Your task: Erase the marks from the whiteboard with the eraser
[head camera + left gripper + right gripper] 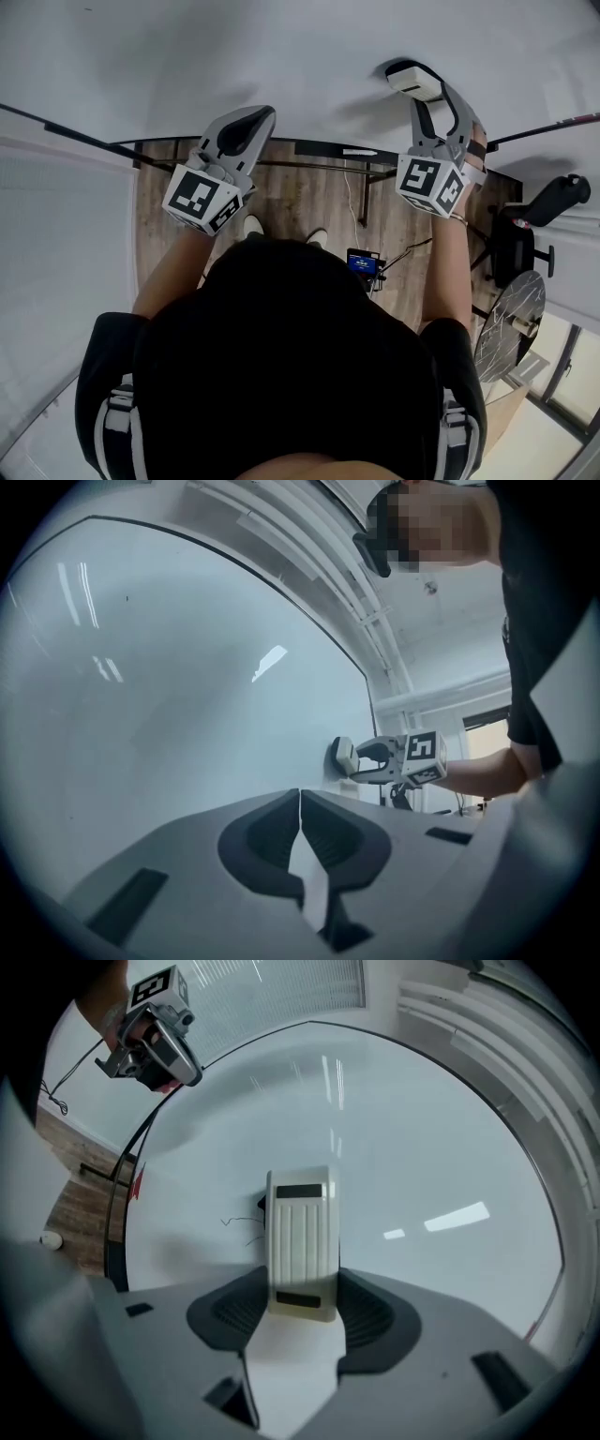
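Glossy whiteboard (422, 1147) fills the right gripper view, and flat against it sits the eraser (301, 1241), a cream ribbed block clamped between the jaws of the right gripper (302, 1309). Thin black marks (239, 1223) lie just beside it, toward the board's dark edge. Wiping seems to be the step in hand with those squiggles not yet cleared, so the next move calls for sliding the pressed eraser sideways over them; the left gripper (300, 803) hovers near the board, jaws closed on nothing.
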`<act>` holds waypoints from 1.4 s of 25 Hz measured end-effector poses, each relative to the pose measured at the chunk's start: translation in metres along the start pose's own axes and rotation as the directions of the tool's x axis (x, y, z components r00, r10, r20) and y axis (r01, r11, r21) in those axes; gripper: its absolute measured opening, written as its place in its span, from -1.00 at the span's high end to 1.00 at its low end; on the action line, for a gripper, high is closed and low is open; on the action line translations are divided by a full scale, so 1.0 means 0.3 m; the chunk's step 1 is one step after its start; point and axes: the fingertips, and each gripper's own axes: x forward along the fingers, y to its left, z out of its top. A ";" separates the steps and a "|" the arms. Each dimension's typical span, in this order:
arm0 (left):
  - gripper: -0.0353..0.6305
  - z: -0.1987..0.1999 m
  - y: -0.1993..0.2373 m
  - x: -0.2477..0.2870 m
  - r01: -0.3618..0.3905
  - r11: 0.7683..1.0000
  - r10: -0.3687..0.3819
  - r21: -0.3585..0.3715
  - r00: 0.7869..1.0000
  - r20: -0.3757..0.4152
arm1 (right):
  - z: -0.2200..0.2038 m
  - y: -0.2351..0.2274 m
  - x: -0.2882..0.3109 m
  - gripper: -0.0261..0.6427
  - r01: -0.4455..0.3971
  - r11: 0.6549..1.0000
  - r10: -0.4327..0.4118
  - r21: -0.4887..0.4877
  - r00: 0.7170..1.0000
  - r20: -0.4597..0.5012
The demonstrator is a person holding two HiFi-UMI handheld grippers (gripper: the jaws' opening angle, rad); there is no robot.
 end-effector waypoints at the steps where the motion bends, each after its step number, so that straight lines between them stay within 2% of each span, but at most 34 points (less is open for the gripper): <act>1: 0.87 -0.004 0.001 0.005 0.001 1.000 -0.001 0.001 1.000 -0.003 | -0.018 -0.001 0.004 0.23 0.001 1.000 -0.001 0.007 1.000 -0.008; 6: 0.87 -0.009 -0.006 0.021 0.006 1.000 -0.006 0.004 1.000 -0.014 | -0.021 -0.002 0.005 0.23 -0.019 0.999 0.019 0.049 1.000 -0.001; 9: 0.87 -0.010 -0.008 0.011 0.008 1.000 -0.007 0.007 1.000 -0.014 | 0.026 0.011 -0.042 0.23 -0.066 0.985 0.056 0.162 0.996 0.070; 12: 0.87 -0.016 -0.006 0.016 0.011 1.000 -0.011 0.012 1.000 -0.017 | 0.080 0.027 -0.088 0.23 -0.134 0.949 0.090 0.287 0.982 0.164; 15: 0.87 -0.027 -0.013 0.017 0.016 1.000 -0.015 0.014 1.000 -0.023 | 0.119 0.066 -0.126 0.23 -0.244 0.871 0.134 0.427 0.953 0.271; 20: 0.87 -0.053 -0.017 0.029 0.038 0.999 -0.038 0.012 0.999 -0.027 | 0.158 0.178 -0.160 0.23 -0.426 0.686 0.167 0.590 0.881 0.442; 22: 0.87 -0.060 -0.023 0.036 0.049 0.999 -0.049 0.015 0.999 -0.023 | 0.165 0.223 -0.174 0.23 -0.469 0.643 0.161 0.606 0.856 0.491; 24: 0.87 -0.071 -0.030 0.032 0.063 0.998 -0.062 0.017 0.998 -0.017 | 0.168 0.270 -0.188 0.23 -0.493 0.609 0.157 0.622 0.843 0.514; 27: 0.87 -0.095 -0.034 0.016 0.077 0.997 -0.076 0.023 0.997 -0.014 | 0.168 0.329 -0.201 0.23 -0.527 0.527 0.145 0.667 0.829 0.540; 29: 0.87 -0.112 -0.041 0.004 0.085 0.996 -0.084 0.026 0.996 -0.017 | 0.166 0.360 -0.210 0.23 -0.533 0.501 0.138 0.682 0.827 0.545; 35: 0.87 -0.165 -0.072 0.000 0.112 0.993 -0.112 0.043 0.994 -0.015 | 0.156 0.404 -0.208 0.23 -0.541 0.467 0.139 0.699 0.826 0.546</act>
